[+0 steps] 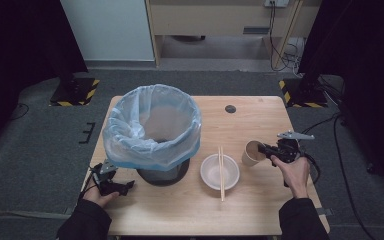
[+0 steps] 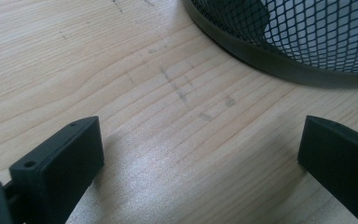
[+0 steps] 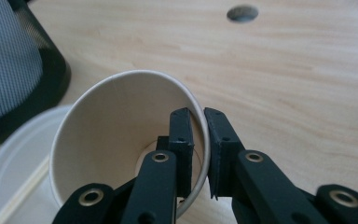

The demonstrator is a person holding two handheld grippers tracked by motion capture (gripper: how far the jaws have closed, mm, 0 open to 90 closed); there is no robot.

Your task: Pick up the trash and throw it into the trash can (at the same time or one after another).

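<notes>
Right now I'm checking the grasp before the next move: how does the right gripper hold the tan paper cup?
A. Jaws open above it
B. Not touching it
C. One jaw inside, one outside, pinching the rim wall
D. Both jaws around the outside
C: in the right gripper view the right gripper has one jaw inside the tan paper cup and one outside, clamped on its wall.

A black mesh bin (image 1: 162,172) lined with a pale blue bag (image 1: 152,127) sits on the wooden table (image 1: 260,210). Just right of it there's a white bowl (image 1: 220,172) with chopsticks (image 1: 221,170) lying across it. Small round hole (image 1: 230,108) near the table's far edge.
</notes>
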